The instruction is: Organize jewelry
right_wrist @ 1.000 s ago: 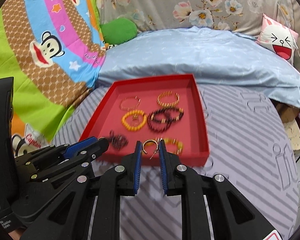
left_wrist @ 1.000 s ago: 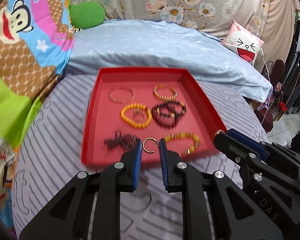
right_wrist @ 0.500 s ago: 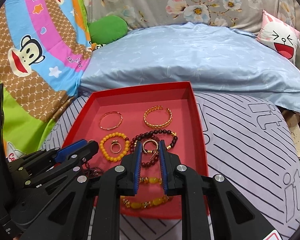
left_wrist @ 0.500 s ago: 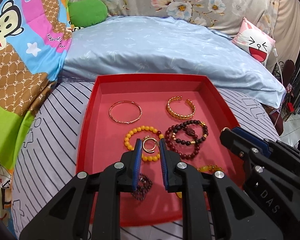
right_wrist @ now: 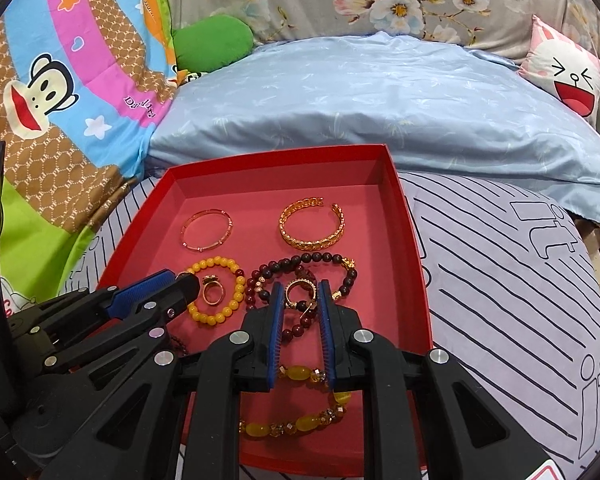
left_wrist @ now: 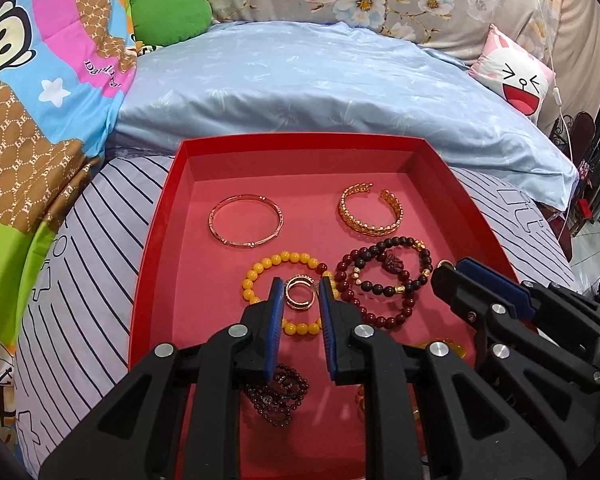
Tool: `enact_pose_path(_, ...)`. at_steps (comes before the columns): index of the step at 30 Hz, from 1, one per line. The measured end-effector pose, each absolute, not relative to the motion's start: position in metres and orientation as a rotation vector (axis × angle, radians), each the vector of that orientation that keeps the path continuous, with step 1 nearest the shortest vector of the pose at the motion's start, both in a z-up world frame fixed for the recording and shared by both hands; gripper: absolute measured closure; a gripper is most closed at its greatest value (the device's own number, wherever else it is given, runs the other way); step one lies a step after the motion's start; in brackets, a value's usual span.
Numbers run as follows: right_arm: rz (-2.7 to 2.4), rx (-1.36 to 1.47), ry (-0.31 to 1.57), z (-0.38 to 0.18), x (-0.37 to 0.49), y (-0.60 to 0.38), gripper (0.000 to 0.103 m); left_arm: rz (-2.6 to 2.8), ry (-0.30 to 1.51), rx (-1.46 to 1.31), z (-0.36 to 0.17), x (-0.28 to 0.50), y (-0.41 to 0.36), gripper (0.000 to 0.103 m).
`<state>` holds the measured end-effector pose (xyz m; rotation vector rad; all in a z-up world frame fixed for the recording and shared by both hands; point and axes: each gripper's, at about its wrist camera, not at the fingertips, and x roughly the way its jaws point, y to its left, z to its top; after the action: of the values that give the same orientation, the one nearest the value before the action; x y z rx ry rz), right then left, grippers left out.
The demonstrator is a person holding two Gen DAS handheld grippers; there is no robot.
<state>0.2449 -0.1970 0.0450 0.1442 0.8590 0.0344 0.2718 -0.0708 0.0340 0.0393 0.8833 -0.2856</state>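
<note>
You are working over a bed: a grey striped cover [left_wrist: 80, 280] with a pale blue quilt [left_wrist: 320, 92] behind it, and a shallow red tray [left_wrist: 156, 240] lying on the stripes.

Your left gripper [left_wrist: 300, 285] has its jaws narrow, nipped on a small gold hoop [left_wrist: 300, 300] that sits between the blue pads near their tips. Your right gripper [right_wrist: 299, 286] is set the same way, pinching a second gold hoop [right_wrist: 298, 295] whose post hangs between its pads. Both point down into the tray, side by side.

Under the left jaws lies a yellow bead bracelet [left_wrist: 256, 276], and the right-wrist view shows a ring [right_wrist: 212, 294] lying inside it. Under the right jaws are the dark red bead bracelets [right_wrist: 300, 268]. Beyond both sets of jaws rest a thin bangle [left_wrist: 246, 220] and a gold cuff [left_wrist: 370, 214], and beyond those the tray floor is bare up to its far wall. Behind the right jaws, towards you, lies an amber bracelet [right_wrist: 300, 424].

This looks like the placing step for a pair of earrings: both hoops are in hand over the tray and neither is set down. Next you need a free patch, most likely that bare strip past the bangle and cuff. Reach on to it, come low, then ease the jaws apart just enough, so the hoops land together and do not catch on beads.
</note>
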Motion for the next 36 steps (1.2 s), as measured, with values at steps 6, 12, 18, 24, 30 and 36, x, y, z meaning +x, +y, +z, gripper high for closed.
enact_pose_path(6,0.034,0.138,0.863,0.043,0.248,-0.196,0.087,-0.275,0.885,0.048,0.032,0.275,-0.071,0.085)
enact_pose_path(12,0.024,0.141,0.862,0.044,0.248,-0.195,0.085,-0.254,0.879,0.05,0.035,0.277,-0.068,0.076)
enact_pose_path(18,0.017,0.124,0.841,0.054,0.242,-0.192,0.083,-0.242,0.863,0.042,0.044,0.271,-0.064,0.067)
enact_pose_path(24,0.014,0.124,0.819,0.067,0.23,-0.191,0.083,-0.241,0.844,0.042,0.057,0.26,-0.062,0.066)
enact_pose_path(30,0.01,0.126,0.796,0.083,0.213,-0.191,0.083,-0.245,0.823,0.046,0.072,0.245,-0.062,0.066)
enact_pose_path(36,0.008,0.122,0.768,0.099,0.19,-0.188,0.083,-0.247,0.801,0.045,0.09,0.223,-0.058,0.066)
